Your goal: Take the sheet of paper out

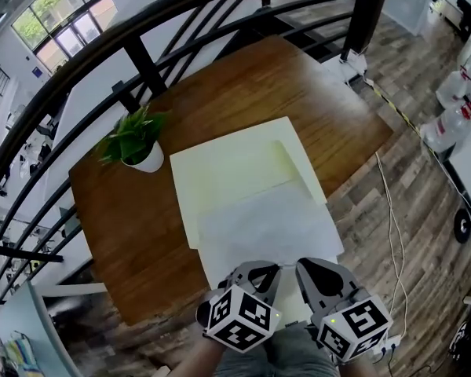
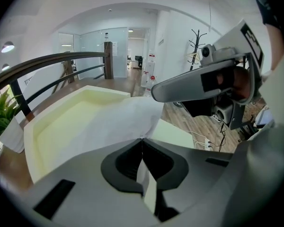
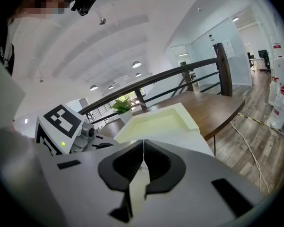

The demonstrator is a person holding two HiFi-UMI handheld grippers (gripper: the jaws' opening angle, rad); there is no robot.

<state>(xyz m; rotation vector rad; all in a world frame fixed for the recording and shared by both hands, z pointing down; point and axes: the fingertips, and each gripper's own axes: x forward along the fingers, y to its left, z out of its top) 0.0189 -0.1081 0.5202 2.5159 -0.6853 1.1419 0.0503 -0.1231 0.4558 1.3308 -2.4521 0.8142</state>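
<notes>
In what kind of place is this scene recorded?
Most likely an open office, perhaps on an upper floor or landing. A wooden table stands beside a black railing. Farther back there are glass-walled rooms and a coat stand.

Your counter (image 1: 243, 85) is dark brown wood. A potted plant (image 1: 135, 138) stands on its left side, green leaves in a white pot, close to the black railing (image 1: 147, 69) that curves round the counter's far edge. To your right the floor (image 1: 424, 210) is wood plank. A white cable (image 1: 392, 210) trails across it, and large clear water bottles (image 1: 447, 126) stand further off.
</notes>
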